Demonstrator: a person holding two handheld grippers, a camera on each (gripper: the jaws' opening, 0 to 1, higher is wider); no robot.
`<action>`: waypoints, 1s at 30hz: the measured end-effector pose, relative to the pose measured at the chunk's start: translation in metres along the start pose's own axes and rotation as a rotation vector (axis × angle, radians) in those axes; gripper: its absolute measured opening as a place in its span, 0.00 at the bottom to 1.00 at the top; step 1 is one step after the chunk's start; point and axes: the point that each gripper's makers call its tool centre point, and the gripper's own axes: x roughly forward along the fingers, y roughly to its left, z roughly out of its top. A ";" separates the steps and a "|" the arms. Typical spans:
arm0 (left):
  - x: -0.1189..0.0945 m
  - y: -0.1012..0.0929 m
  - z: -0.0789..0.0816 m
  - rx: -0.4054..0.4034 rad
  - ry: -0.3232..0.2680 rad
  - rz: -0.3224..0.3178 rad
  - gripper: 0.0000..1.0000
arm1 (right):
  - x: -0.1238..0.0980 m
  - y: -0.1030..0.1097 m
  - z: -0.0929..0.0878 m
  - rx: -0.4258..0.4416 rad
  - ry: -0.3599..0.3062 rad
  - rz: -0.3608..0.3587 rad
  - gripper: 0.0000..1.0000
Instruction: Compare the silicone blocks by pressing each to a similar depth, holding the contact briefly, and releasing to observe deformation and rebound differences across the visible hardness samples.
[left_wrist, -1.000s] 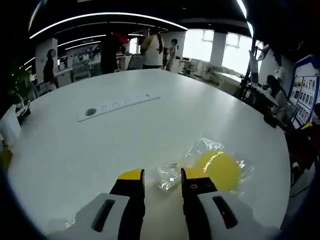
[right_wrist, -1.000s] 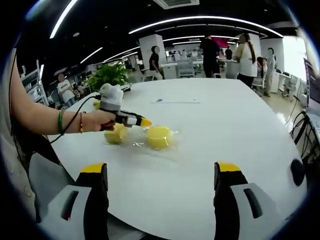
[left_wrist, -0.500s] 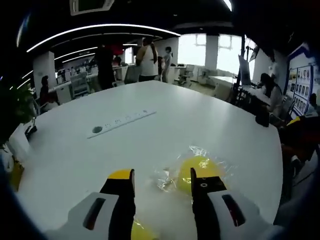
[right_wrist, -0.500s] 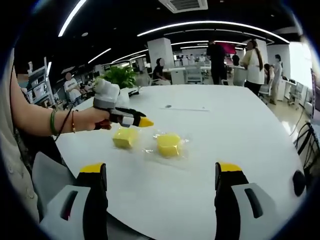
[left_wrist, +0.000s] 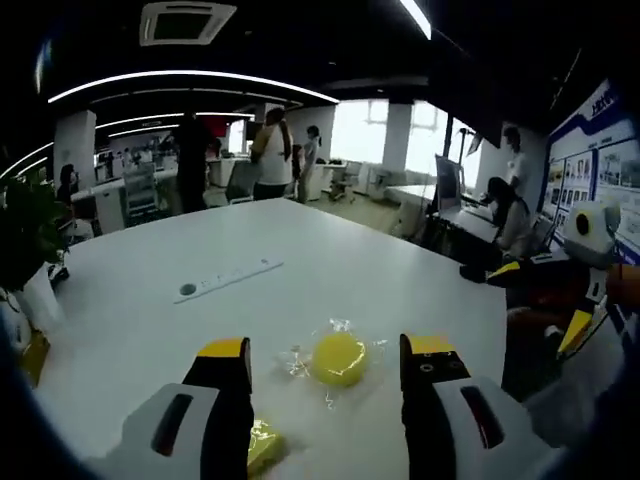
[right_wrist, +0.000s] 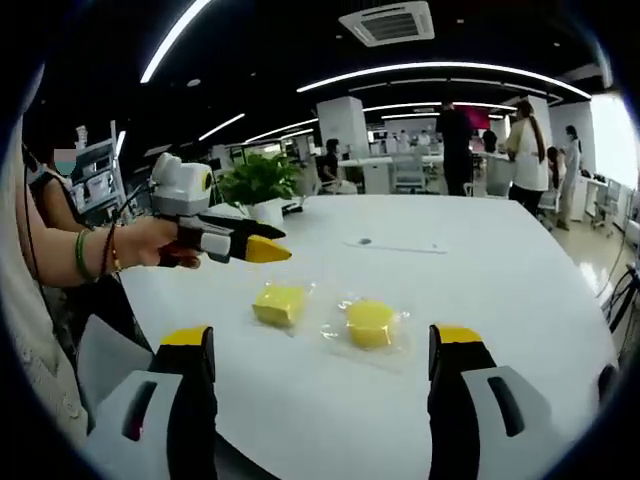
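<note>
Open-plan office space with strip lights and standing people lies behind a large white round table (right_wrist: 480, 300), on which two yellow silicone samples rest in clear wrappers. In the right gripper view the square block (right_wrist: 281, 303) lies just beside the round block (right_wrist: 370, 322), apart from it. The left gripper (right_wrist: 262, 245) is seen held in a hand (right_wrist: 150, 243) above and to one side of the square block, touching nothing; in its own view its jaws stand moderately apart with nothing between them, the round block (left_wrist: 337, 358) ahead and a yellow corner, probably the square block (left_wrist: 262, 445), low beside one jaw. The right gripper (right_wrist: 325, 350) is wide open, empty, and well back from both samples.

A good press would probably be made with the jaw tips brought straight down onto one block's centre, so that the wrapper is not dragged sideways. Depth should be matched by eye between blocks, contact held briefly, and the lift made vertically so rebound can be watched.
</note>
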 end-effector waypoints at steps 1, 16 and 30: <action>-0.004 -0.001 0.001 0.001 -0.003 -0.002 0.60 | 0.000 0.002 0.002 0.006 -0.010 0.004 0.82; -0.095 -0.004 -0.014 0.015 -0.061 0.017 0.63 | 0.005 0.028 0.014 0.067 -0.112 0.046 0.80; -0.166 -0.005 -0.049 -0.079 -0.150 0.090 0.64 | -0.001 0.050 -0.002 0.101 -0.126 0.081 0.82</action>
